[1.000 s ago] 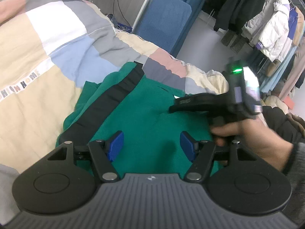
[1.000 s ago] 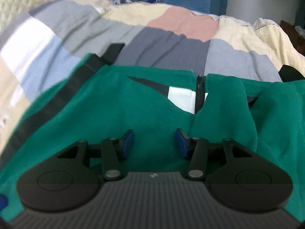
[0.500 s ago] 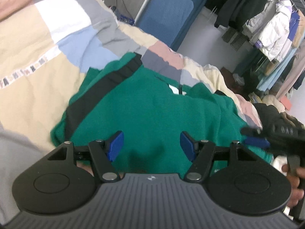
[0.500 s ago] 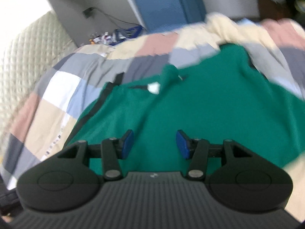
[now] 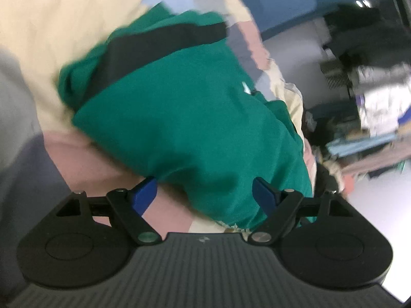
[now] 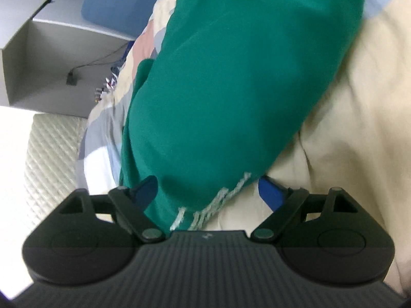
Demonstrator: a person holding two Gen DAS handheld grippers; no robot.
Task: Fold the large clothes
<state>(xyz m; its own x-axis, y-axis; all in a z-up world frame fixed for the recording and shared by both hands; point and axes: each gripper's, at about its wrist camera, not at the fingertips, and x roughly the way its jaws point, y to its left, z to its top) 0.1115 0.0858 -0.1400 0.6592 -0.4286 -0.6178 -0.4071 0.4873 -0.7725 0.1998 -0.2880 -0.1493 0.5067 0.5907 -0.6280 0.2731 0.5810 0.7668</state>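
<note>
A green garment (image 5: 179, 107) with a black band (image 5: 154, 43) lies folded on a patchwork quilt (image 5: 64, 20). My left gripper (image 5: 204, 195) hovers at its near edge, jaws opening wide, the green hem lying between the blue pads without being pressed. In the right wrist view the same green garment (image 6: 231, 77) fills the middle, with a frayed pale hem (image 6: 221, 202) at its near corner. My right gripper (image 6: 208, 190) straddles that corner, jaws opening, pads not pressing the cloth.
The quilt (image 6: 359, 128) covers a bed with a quilted cream headboard (image 6: 51, 154). A blue chair (image 6: 115, 7) and a grey shelf with a cable (image 6: 51, 59) stand beyond the bed. Hanging clothes (image 5: 372, 97) blur at the right of the left wrist view.
Both grippers have rolled and dropped to the garment's near edge, the right one swinging far sideways. Both sets of jaws stand wider than before. The right gripper has left the left wrist view.
</note>
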